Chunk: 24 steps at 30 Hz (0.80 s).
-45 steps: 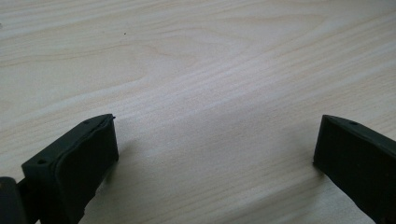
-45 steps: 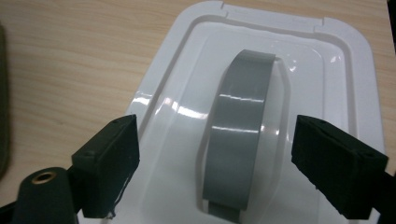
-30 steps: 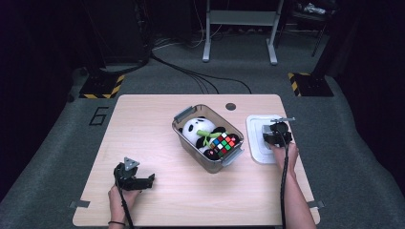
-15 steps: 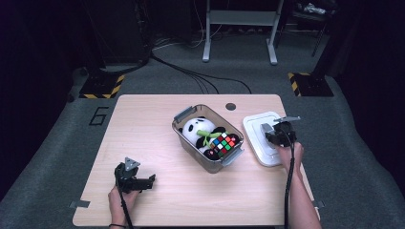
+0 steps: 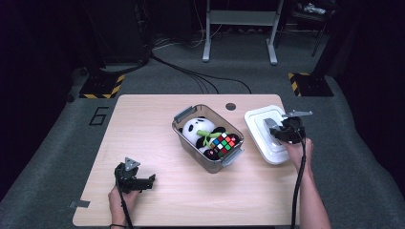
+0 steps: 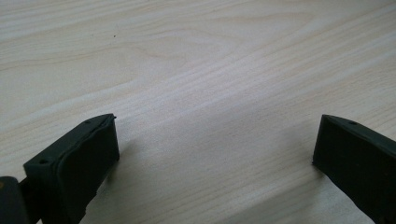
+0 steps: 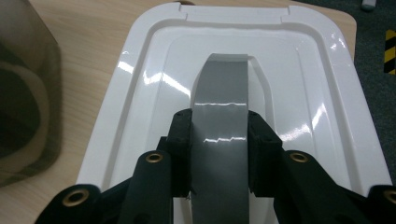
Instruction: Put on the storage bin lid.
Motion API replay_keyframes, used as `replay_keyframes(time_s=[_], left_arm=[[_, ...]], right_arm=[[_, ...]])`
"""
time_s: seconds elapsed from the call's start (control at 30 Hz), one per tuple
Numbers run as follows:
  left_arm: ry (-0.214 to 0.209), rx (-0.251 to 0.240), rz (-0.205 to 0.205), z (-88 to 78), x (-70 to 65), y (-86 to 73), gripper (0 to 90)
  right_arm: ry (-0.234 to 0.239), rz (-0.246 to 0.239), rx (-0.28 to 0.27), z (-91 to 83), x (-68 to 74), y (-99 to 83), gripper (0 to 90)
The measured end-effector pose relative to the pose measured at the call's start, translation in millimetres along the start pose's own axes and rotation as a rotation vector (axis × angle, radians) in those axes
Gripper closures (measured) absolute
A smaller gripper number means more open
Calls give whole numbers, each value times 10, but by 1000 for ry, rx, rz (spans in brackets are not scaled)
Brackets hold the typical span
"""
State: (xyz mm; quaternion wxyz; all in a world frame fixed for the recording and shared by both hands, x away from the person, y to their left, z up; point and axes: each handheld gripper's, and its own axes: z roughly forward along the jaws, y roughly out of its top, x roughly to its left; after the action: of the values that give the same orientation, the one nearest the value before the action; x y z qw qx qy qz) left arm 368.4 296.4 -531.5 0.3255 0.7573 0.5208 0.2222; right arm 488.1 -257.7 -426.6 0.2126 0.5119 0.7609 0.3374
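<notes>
While the right gripper (image 7: 218,154) clamps the grey handle (image 7: 219,116) of the white lid (image 5: 267,135), the left gripper (image 6: 215,154) rests open on the table (image 5: 143,129). Beside the table, the floor carries a "6" (image 5: 98,116).

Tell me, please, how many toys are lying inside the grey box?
2. A panda plush fills the far part of the box; a colour cube lies against it at the near end. Others may be hidden underneath.
</notes>
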Motion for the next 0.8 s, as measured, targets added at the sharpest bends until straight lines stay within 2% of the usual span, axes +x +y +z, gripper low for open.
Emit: replay_keyframes(time_s=[0.1, 0.13, 0.27, 0.4, 0.8], left_arm=[[1, -1, -1, 0, -1, 0, 2], [3, -1, 0, 0, -1, -1, 3], [3, -2, -1, 0, -2, -1, 3], [5, -2, 0, -1, -1, -1, 3], [4, -2, 0, -1, -1, -1, 5]], right_arm=[[5, -1, -11, -52, 9, 36, 669], [13, -11, -13, -119, 18, 87, 669], [20, -42, -18, -198, 42, 171, 669], [12, -36, -13, -290, 102, 271, 669], [44, -86, -34, -469, 237, 520, 670]])
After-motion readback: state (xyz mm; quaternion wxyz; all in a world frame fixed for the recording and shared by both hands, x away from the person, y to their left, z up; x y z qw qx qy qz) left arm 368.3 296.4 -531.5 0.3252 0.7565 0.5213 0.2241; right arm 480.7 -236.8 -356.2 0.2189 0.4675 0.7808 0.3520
